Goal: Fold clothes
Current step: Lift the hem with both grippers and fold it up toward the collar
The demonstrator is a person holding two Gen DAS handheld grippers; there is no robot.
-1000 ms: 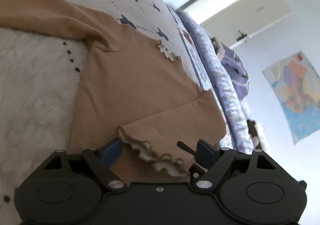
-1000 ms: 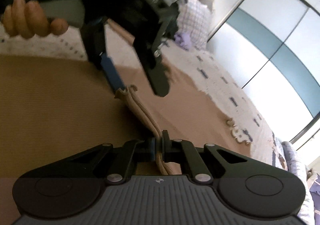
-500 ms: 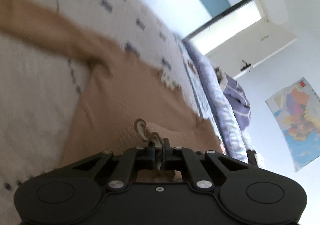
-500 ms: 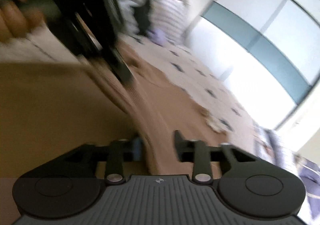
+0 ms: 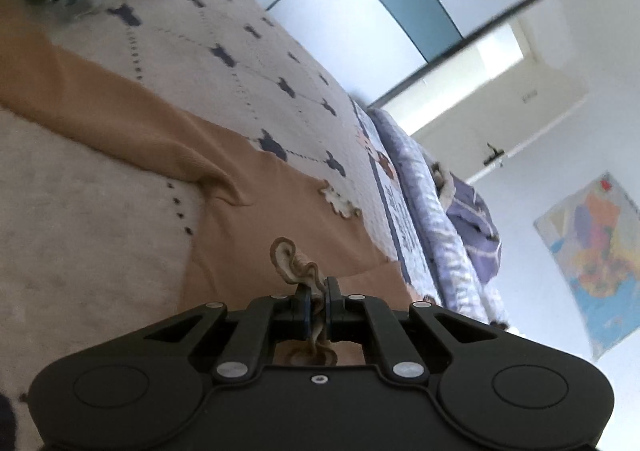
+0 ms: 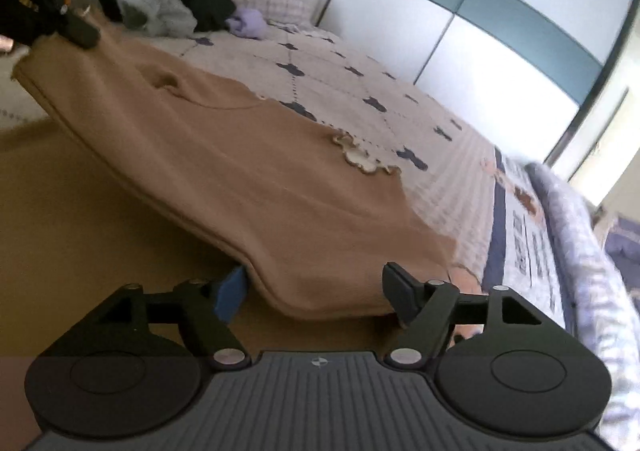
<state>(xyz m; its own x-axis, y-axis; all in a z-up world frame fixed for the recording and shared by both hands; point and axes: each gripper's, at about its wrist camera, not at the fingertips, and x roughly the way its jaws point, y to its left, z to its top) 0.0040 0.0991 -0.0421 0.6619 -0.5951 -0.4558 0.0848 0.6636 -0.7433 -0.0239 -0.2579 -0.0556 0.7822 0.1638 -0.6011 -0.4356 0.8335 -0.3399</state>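
**Sleeve cuff in hand, fold under way**

Our left gripper (image 5: 316, 305) is clamped on the frilled cuff (image 5: 294, 263) of the brown top (image 6: 248, 171) spread on the bed (image 6: 400, 99). We should carry it across smoothly. Our right gripper (image 6: 316, 291) has just been opening, its jaws apart around the fold edge

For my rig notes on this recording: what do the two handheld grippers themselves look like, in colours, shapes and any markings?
Both are matte black. The left gripper has a smooth body with two round raised discs, angled linkage arms, silver pivot screws and blue-edged pads. The right gripper has the same build, but its centre plate is ribbed grey with a small round emblem; one pad shows blue. No cables or sleeves are visible.
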